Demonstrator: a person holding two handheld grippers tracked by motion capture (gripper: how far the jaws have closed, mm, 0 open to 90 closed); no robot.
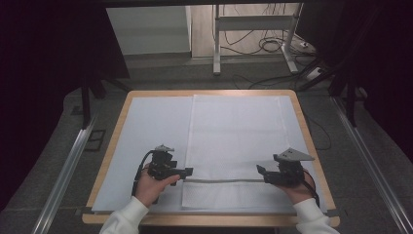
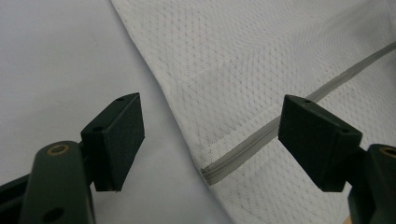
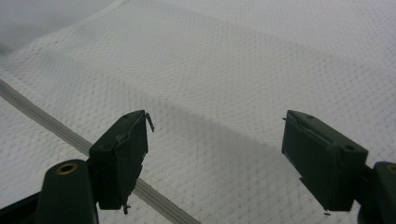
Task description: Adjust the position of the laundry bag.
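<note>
A white mesh laundry bag point(image 1: 236, 141) lies flat on the table, long side running away from me. A grey zipper point(image 1: 221, 181) crosses it near its front end. My left gripper point(image 1: 187, 171) sits at the bag's left edge, by the zipper's end point(image 2: 210, 175), jaws open and empty. My right gripper point(image 1: 261, 172) hovers over the bag's right part near the zipper point(image 3: 42, 122), also open with nothing between its fingers. In the left gripper view the mesh point(image 2: 243, 70) fills the upper right; in the right gripper view the mesh point(image 3: 224, 70) lies slightly rippled.
The bag rests on a pale sheet point(image 1: 146, 131) covering a wooden table point(image 1: 113, 131). Beyond the far edge stand a metal frame point(image 1: 216, 44) and loose cables point(image 1: 272, 44) on the floor. Metal rails point(image 1: 68, 165) run along both sides.
</note>
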